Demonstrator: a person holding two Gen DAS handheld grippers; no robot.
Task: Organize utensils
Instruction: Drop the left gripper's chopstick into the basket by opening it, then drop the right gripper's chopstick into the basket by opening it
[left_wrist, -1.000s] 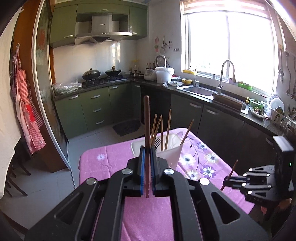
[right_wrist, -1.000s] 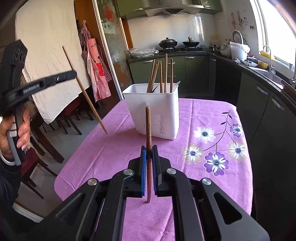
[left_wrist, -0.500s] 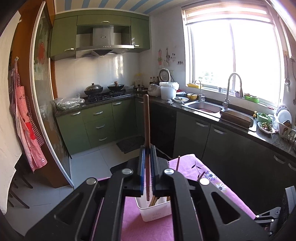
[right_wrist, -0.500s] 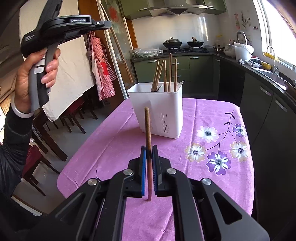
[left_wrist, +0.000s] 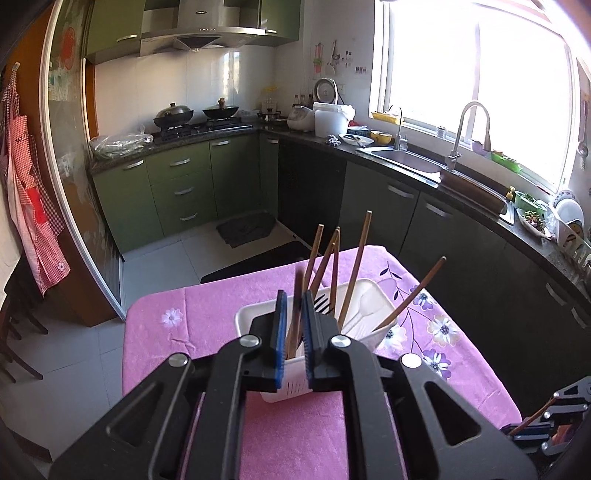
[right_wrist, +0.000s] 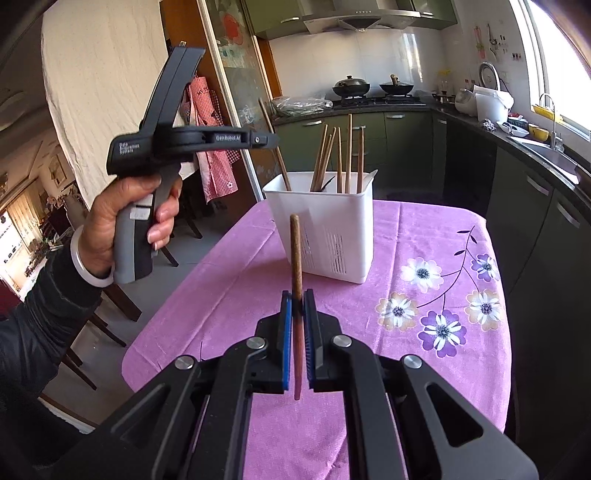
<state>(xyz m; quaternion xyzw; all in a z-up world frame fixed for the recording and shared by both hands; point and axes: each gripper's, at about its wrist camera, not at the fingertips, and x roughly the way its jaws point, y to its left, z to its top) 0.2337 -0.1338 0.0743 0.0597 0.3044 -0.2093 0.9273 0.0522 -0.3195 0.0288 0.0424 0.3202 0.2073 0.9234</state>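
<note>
Left gripper (left_wrist: 293, 317) jaws, just opening, stand apart around a chopstick (left_wrist: 295, 314) (blurred) over the caddy (left_wrist: 255, 314); right gripper (right_wrist: 297, 317), lower centre, clamps a stick (right_wrist: 295, 243).

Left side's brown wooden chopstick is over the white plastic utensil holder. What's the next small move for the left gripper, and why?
Probably open the left gripper slightly wider. Its jaws have just been opening, and the brown wooden chopstick between them already looks loose, its lower end inside the white slotted plastic utensil holder beside the other chopsticks.
</note>
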